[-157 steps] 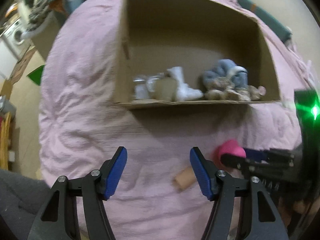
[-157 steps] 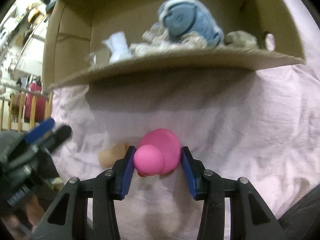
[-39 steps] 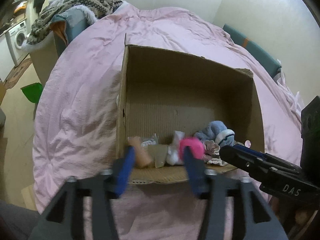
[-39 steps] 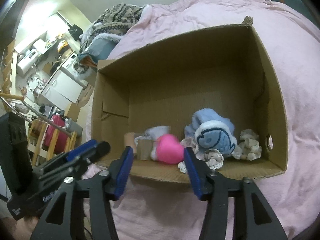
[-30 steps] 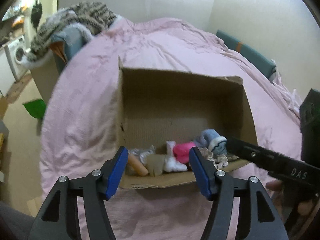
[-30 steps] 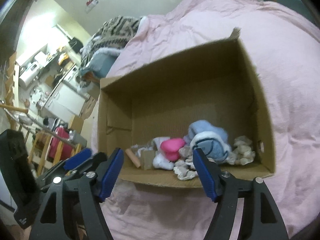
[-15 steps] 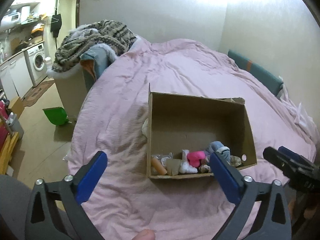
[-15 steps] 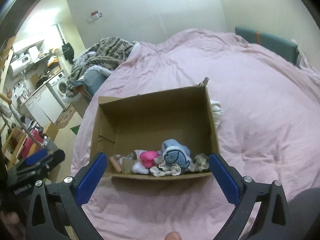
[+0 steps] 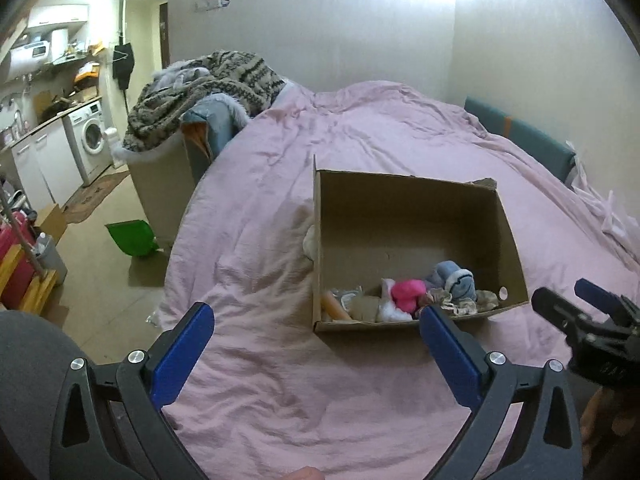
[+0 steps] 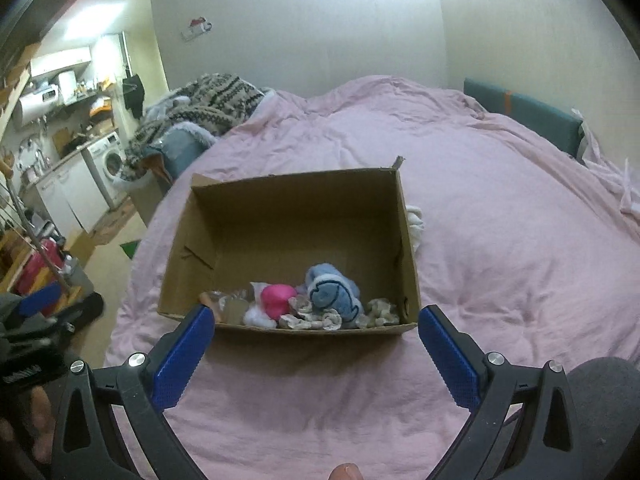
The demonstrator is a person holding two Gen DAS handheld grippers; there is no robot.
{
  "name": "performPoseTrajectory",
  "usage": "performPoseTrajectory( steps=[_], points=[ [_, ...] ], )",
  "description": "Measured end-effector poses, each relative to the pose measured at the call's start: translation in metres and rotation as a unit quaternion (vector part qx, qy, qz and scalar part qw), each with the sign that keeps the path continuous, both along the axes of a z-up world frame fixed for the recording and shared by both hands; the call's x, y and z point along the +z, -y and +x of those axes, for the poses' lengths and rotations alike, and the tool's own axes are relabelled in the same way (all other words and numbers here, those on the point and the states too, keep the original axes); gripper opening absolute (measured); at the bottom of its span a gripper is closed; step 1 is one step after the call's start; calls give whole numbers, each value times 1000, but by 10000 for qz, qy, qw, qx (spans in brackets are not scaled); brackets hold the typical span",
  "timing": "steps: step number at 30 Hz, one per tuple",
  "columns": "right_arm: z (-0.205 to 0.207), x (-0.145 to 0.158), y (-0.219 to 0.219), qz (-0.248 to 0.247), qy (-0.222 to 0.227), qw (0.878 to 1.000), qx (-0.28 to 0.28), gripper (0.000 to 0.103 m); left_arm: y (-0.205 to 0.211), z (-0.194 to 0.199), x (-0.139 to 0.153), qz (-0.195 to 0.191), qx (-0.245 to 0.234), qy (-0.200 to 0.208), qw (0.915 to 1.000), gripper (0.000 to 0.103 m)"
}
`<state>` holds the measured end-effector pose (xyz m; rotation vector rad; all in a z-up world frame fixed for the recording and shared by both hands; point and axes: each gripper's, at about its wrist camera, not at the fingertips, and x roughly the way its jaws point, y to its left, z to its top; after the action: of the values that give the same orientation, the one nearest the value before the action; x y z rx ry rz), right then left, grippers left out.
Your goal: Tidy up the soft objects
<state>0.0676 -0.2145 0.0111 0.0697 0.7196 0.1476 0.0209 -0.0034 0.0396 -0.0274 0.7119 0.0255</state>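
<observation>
An open cardboard box sits on the pink bedspread. Along its near wall lie a pink soft toy, a blue plush, a tan cylinder, white and beige soft pieces. My left gripper is wide open and empty, held back above the bed in front of the box. My right gripper is wide open and empty too; it also shows at the right edge of the left wrist view.
A white cloth lies on the bed against the box's outer side. A patterned blanket heap lies on a chair at the bed's far left. A green dustpan is on the floor. A teal cushion is at back right.
Both grippers pulled back and up from the box and opened wide. The pink toy, held by the right gripper earlier, and the tan cylinder now lie in the box.
</observation>
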Motion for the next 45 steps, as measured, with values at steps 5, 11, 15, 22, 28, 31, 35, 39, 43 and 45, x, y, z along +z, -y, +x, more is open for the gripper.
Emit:
performPoseTrajectory(
  steps=[5,11,15,22,28,31,35,39,43,45],
  points=[
    [4,-6,-3,-147,-52,9999,2,103,1,6,-7,-92,-28,-118,9999,102],
    [9,-10,-2,-109,-150,9998,-19,103,2,7,-12,-40,-70,-102,9999,102],
    [9,-11,-3,-161,-161,9997,-44,103,5,8,-13,32,-44,-100,9999,102],
    [9,-11,-4,-162,-150,9998,-35,103,2,8,-14,-47,-7,-142,9999,102],
    [9,-11,-4,-167,-144,9998,-24,103,2,7,-13,-48,-45,-135,9999,102],
    [9,-11,-4,-171,-144,9997,-32,103,3,6,-13,-49,-68,-135,9999,102],
    [9,-11,-5,-179,-141,9997,-43,103,3,6,-13,-49,-69,-138,9999,102],
    [11,-10,-5,-174,-139,9997,-61,103,3,6,-13,-50,-62,-132,9999,102],
    [12,-10,-5,-162,-163,9997,-58,103,3,7,-12,-60,-53,-159,9998,102],
    [12,-9,-3,-145,-168,9997,-68,103,3,7,-12,-111,-55,-199,9997,102]
  ],
)
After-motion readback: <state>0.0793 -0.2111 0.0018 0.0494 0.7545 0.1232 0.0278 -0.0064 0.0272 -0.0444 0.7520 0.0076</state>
